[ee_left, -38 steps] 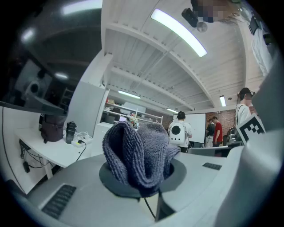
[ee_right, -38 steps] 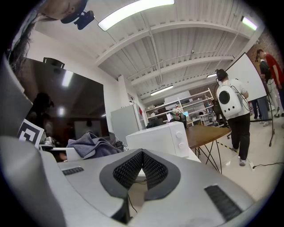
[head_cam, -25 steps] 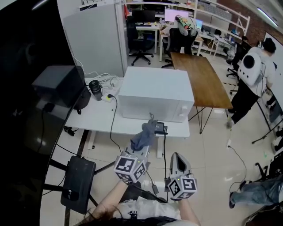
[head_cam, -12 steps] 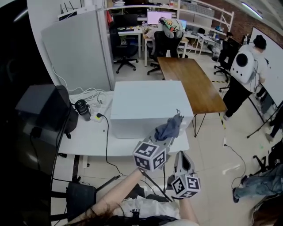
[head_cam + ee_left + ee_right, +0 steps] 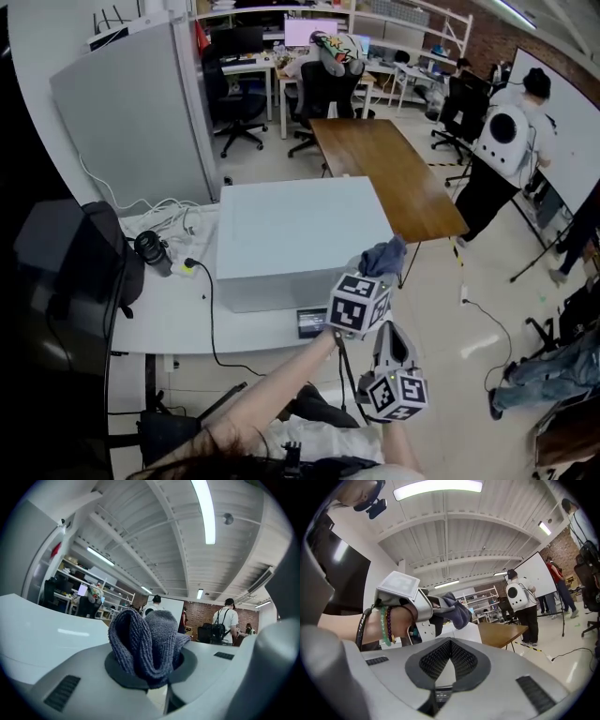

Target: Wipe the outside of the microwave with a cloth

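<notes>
A white microwave (image 5: 300,234) stands on a white table (image 5: 178,314), its top facing me. My left gripper (image 5: 375,272) is shut on a grey-blue cloth (image 5: 384,255), held up at the microwave's front right corner. In the left gripper view the bunched cloth (image 5: 149,646) fills the space between the jaws, with the microwave's white top (image 5: 42,625) at left. My right gripper (image 5: 387,345) hangs lower and nearer to me, shut with nothing in it. The right gripper view shows the left gripper (image 5: 440,603) and the cloth (image 5: 457,609) from the side.
A black monitor (image 5: 66,262), a black lens-like cylinder (image 5: 152,253) and cables (image 5: 202,300) share the table's left part. A wooden table (image 5: 384,173) stands behind the microwave. People (image 5: 497,155) stand at right; office chairs (image 5: 323,84) are at the back.
My left gripper has carried the cloth up and to the right, from below the table's front edge to the microwave's front right corner. The right gripper has hardly moved.
</notes>
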The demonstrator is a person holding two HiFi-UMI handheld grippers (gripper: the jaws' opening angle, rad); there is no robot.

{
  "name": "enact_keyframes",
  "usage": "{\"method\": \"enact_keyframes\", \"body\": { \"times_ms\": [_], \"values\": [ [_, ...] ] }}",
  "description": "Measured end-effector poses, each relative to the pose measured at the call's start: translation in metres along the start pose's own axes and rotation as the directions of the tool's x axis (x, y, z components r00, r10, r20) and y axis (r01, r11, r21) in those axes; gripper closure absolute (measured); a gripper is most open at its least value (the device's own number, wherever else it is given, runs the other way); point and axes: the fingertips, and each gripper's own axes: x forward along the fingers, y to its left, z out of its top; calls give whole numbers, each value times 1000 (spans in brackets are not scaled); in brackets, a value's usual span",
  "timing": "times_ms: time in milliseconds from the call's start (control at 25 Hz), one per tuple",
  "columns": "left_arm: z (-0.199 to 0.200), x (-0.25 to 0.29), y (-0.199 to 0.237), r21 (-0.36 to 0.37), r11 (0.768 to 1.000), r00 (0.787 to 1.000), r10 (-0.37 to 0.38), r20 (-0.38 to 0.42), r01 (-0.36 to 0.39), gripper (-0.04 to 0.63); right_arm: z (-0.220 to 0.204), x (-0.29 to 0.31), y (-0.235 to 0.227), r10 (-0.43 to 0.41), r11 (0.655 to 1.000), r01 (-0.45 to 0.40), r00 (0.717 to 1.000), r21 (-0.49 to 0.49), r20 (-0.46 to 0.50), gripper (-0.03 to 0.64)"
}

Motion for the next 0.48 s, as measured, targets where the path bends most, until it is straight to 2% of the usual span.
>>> {"method": "enact_keyframes", "body": {
  "times_ms": [80, 240, 360, 480],
  "values": [
    [-7, 13, 11, 1, 1000, 999, 23, -24, -23, 538, 5, 10, -4, 2, 1000, -2, 1000, -5, -1, 594],
    [-16, 25, 29, -44, 997, 996, 66, -57, -69, 539, 11, 24, -7, 20, 1000, -20, 1000, -10, 0, 594],
    [-21, 27, 47, -46, 991, 990, 120, -73, -124, 538, 11, 35, -10, 33, 999, -33, 999, -12, -12, 594],
    [-17, 20, 52, -38, 989, 987, 137, -87, -141, 540, 10, 45, -10, 48, 999, -48, 999, -3, -21, 594]
  ]
}}
